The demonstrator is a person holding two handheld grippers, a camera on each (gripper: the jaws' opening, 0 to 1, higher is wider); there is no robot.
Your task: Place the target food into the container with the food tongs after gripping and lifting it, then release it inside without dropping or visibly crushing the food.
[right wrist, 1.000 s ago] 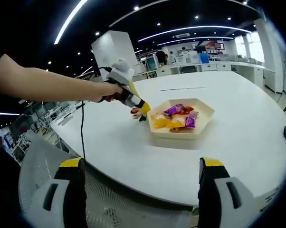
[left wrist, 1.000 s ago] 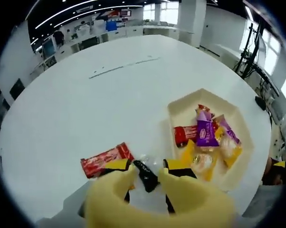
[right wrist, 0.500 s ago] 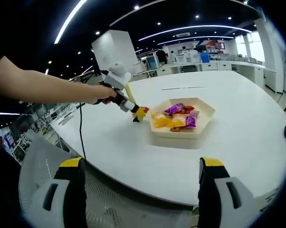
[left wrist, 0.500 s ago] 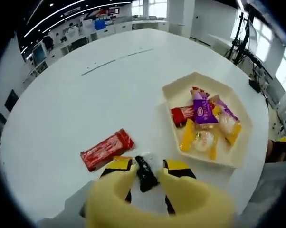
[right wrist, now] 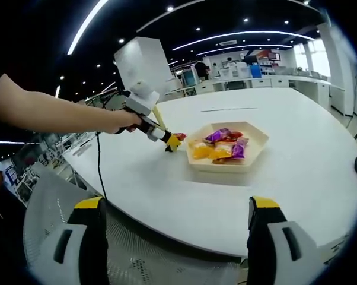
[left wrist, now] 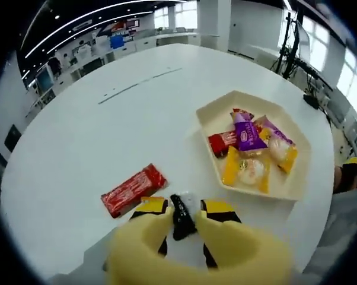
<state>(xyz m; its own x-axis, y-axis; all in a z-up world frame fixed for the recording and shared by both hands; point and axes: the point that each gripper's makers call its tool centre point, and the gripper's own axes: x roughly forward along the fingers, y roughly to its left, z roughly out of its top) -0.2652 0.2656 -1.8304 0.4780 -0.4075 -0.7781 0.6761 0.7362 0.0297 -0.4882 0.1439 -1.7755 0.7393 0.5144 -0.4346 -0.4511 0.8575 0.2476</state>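
One small black-wrapped sweet (left wrist: 181, 209) pinched in yellow tongs (left wrist: 184, 237).
Left tool (left wrist: 181, 215) clamps the tongs above the white worktop (left wrist: 107, 136); right tool (right wrist: 175, 228) gapes idle. Carry gently into the cream hexagonal tray (left wrist: 303, 172), then release.

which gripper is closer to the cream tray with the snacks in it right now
Left. The left gripper sits just beside the cream tray, holding tongs over the table. The right gripper hangs back beyond the table's edge, jaws wide apart.
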